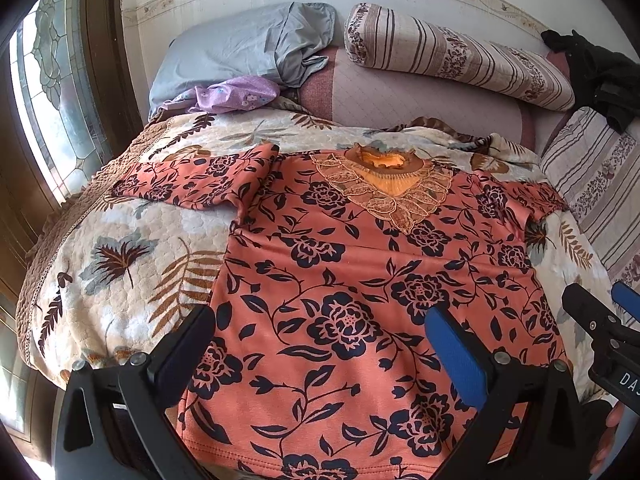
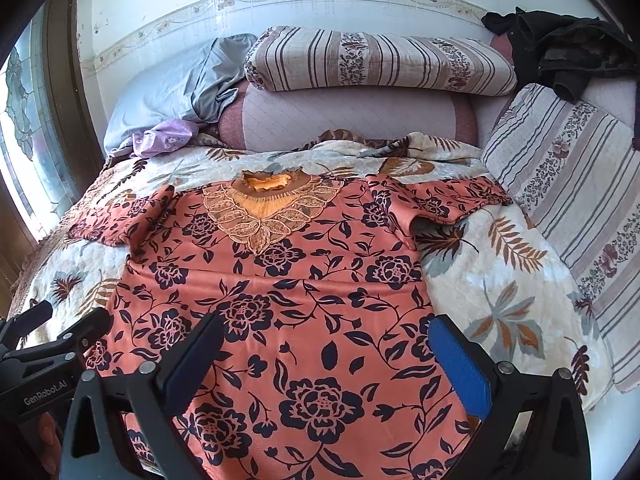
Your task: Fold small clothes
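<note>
An orange short-sleeved top with dark flower print (image 1: 360, 280) (image 2: 280, 288) lies spread flat on the bed, face up, its lace collar (image 1: 384, 188) (image 2: 268, 208) toward the pillows and both sleeves laid out. My left gripper (image 1: 320, 344) hovers open over the lower left part of the top, nothing between its fingers. My right gripper (image 2: 326, 352) stands open above the lower right part, also holding nothing. The right gripper (image 1: 600, 320) shows at the right edge of the left wrist view, and the left gripper (image 2: 60, 332) at the left edge of the right wrist view.
A leaf-patterned quilt (image 1: 132, 256) (image 2: 500, 292) covers the bed under the top. Striped pillows (image 1: 452, 56) (image 2: 376, 60), a grey-blue pillow (image 1: 240, 48) and a purple cloth (image 1: 236, 96) lie at the head. Dark clothing (image 2: 560, 52) sits at the back right. A window (image 1: 44, 92) is at the left.
</note>
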A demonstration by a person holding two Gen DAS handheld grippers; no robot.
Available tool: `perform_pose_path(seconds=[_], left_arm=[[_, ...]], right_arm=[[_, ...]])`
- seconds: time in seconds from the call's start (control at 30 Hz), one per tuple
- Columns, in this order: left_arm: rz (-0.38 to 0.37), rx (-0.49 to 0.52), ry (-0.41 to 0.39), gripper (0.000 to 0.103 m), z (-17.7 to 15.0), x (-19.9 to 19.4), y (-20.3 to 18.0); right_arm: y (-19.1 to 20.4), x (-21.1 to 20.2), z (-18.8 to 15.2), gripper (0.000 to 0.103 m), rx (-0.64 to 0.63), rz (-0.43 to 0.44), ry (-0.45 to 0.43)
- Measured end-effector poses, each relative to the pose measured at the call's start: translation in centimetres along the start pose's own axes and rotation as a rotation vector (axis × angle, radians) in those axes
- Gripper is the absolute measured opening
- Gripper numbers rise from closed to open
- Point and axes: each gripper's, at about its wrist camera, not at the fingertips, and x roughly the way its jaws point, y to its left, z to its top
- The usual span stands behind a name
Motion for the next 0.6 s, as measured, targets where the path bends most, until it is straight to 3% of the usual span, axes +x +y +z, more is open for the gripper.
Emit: perform_pose_path(seconds=[0.6], left_arm=[[0.001, 0.002, -0.003, 0.103, -0.07, 0.15, 0.19]], right_arm=[[0.26, 0.09, -0.04, 0.103, -0.009, -0.001, -0.001]])
